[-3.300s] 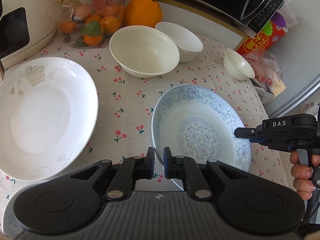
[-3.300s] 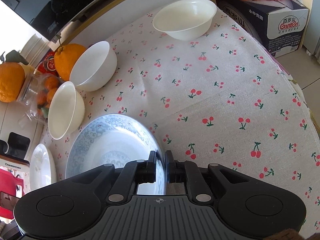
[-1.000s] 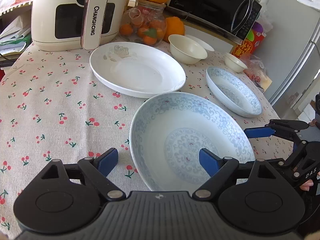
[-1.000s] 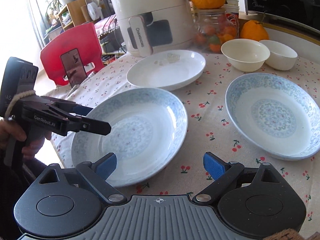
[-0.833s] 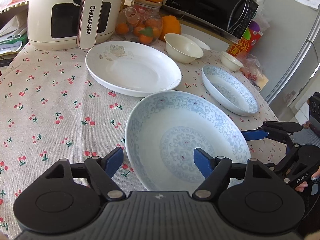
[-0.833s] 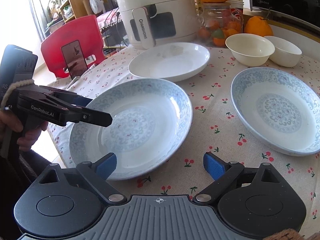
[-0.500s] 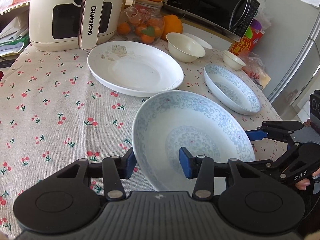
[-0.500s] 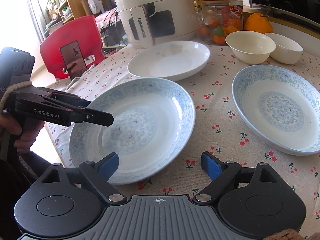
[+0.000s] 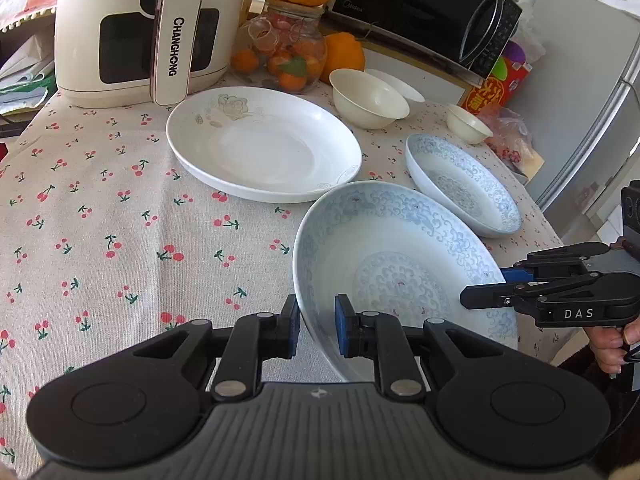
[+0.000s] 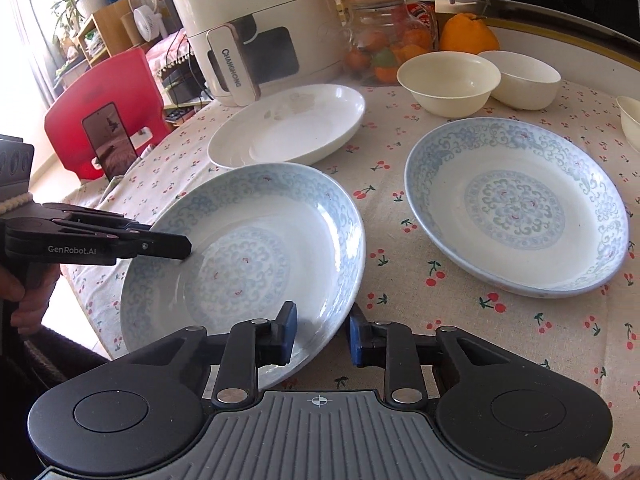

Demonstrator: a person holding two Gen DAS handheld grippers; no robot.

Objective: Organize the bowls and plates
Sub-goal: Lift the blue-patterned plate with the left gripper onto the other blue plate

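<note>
A blue-patterned plate (image 9: 400, 240) (image 10: 248, 220) lies at the table's near edge, tipped slightly. My left gripper (image 9: 317, 328) has its closing jaws on the plate's left rim, one pad outside and one inside, and they press it. My right gripper (image 10: 322, 338) straddles the opposite rim; its jaws are closing with a small gap left at the pads. A second blue-patterned plate (image 10: 516, 208) sits to the right. A large white plate (image 9: 260, 152) lies behind. Two cream bowls (image 10: 448, 80) stand at the back, a small bowl (image 9: 468, 124) beyond.
A white air fryer (image 9: 140, 32), a glass jar of oranges (image 9: 288, 52) and a black microwave (image 9: 420, 12) line the back. A red chair (image 10: 104, 120) stands beyond the table's left side. The cherry-print cloth (image 9: 100, 220) lies bare at the left.
Both grippers' jaws have narrowed from wide open onto opposite rims of the near blue plate. The plate has shifted and tipped a little. Earlier, it was carried here.
</note>
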